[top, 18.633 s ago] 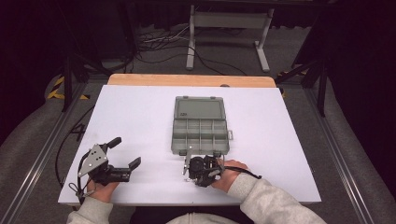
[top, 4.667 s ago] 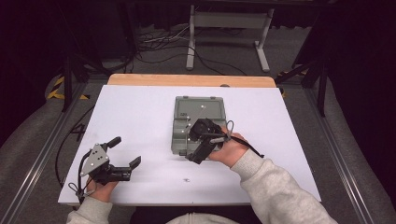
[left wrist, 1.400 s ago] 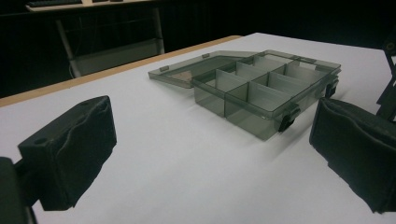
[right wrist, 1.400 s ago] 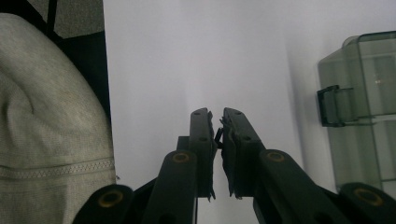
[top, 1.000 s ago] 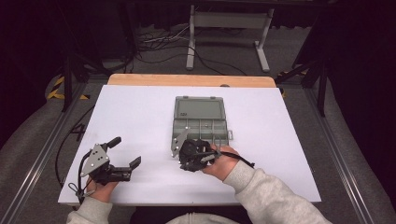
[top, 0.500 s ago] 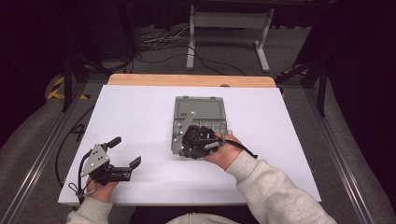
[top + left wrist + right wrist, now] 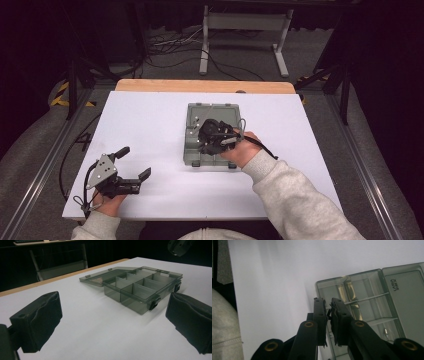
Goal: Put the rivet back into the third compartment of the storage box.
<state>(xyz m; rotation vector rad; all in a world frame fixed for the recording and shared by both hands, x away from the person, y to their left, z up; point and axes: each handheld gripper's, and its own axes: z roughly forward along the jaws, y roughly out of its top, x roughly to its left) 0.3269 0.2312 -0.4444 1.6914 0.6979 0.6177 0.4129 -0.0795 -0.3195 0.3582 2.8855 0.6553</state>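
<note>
I hold my right tool [image 7: 207,136] over the organizer box [image 7: 196,150], jaws pinched nearly together on a small dark bit (I cannot tell what), to reach its compartments; my left tool [image 7: 131,167] rests wide apart on the white surface [image 7: 150,115], out of the way

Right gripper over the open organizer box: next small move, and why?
Probably lower it straight down into the compartment below. The right gripper hangs above the organizer box, whose lid lies open, with its jaws nearly closed on something small and dark that I cannot identify. The left gripper rests open, well clear of the box.
</note>
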